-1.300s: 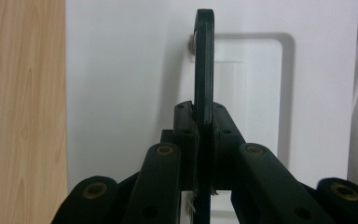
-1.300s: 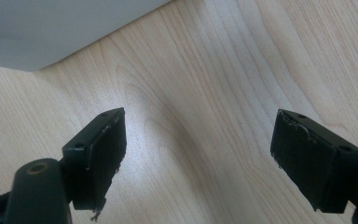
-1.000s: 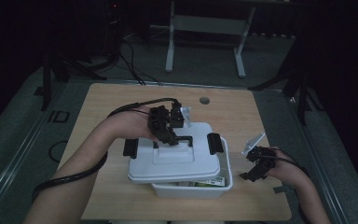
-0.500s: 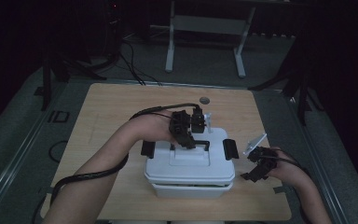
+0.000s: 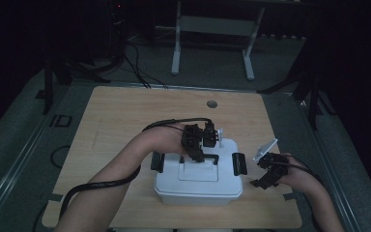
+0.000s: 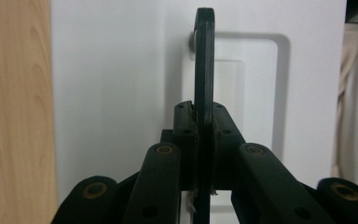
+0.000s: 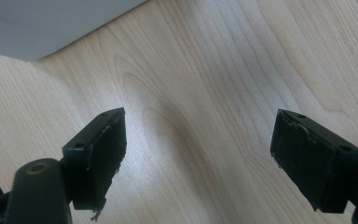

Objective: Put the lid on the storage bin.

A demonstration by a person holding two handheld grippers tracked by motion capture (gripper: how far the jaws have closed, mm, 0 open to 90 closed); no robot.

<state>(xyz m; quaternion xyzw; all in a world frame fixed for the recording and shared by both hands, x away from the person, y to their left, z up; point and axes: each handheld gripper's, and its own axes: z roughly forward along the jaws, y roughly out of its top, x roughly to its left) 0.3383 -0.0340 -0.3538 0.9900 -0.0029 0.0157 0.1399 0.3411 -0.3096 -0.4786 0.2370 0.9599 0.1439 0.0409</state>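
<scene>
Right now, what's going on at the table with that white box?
A person works with a gripper in each hand. The left gripper is shut on the black handle of the white lid, which sits squarely over the box on the wooden table. The lid's black side latches look not yet fastened. The right gripper hovers open over bare tabletop, just right of the box, holding nothing.

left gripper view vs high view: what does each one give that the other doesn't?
Left gripper view alone: the left gripper jaws pinched flat on the thin black handle, which stands on edge above its recess in the lid.

High view alone: the whole white box on the wooden table, black latches at both ends, and the right gripper off to the side over bare wood.

Both: the lid, the handle and the left gripper on it.
</scene>
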